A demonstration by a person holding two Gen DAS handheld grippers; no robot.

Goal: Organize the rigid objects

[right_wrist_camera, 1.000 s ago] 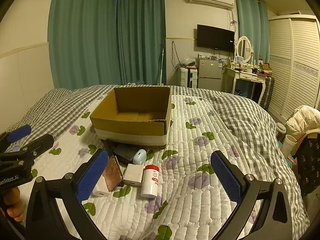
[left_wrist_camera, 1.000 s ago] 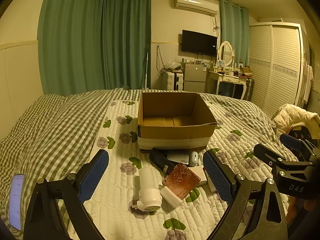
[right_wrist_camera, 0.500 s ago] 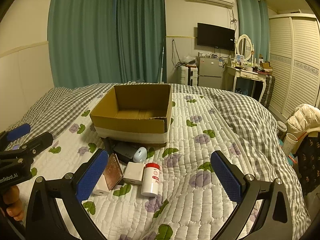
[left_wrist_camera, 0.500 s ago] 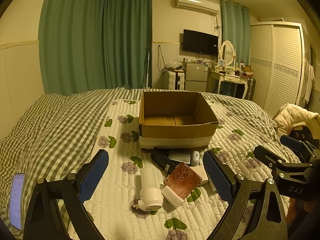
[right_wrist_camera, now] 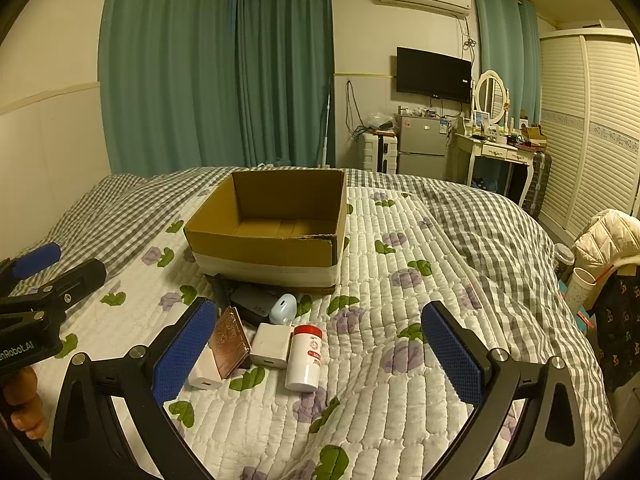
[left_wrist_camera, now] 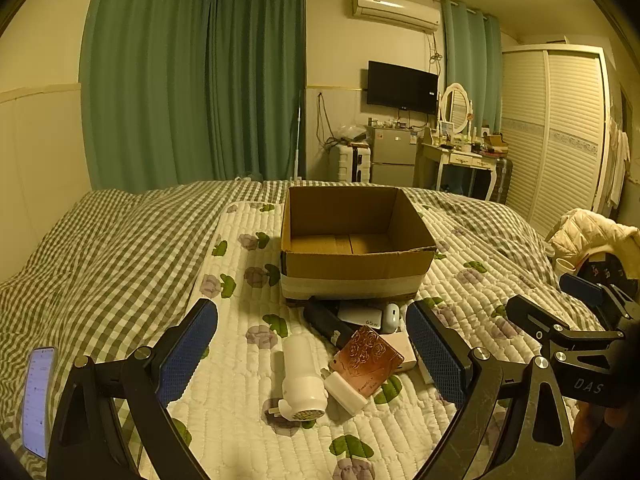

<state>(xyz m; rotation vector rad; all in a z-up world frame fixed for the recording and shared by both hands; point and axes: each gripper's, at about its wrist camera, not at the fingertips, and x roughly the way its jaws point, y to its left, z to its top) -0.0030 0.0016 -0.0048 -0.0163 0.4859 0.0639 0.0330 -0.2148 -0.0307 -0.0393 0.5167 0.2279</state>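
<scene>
Between the left claw's point(left_wrist_camera: 312, 350) spread fingers: bottle point(left_wrist_camera: 301, 380).

On the bed point(right_wrist_camera: 400, 360), the cardboard box point(right_wrist_camera: 268, 248) sits at twelve o'clock. Just before it lies a cluster: bottle point(right_wrist_camera: 305, 358) at six, charger point(right_wrist_camera: 271, 345) beside it at nine, patterned case point(right_wrist_camera: 230, 342) further toward nine.

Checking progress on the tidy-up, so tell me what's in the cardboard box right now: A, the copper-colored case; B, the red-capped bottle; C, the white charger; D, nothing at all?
D: the cardboard box shows only its bare floor, while the red-capped bottle and other items lie on the quilt in front.
</scene>
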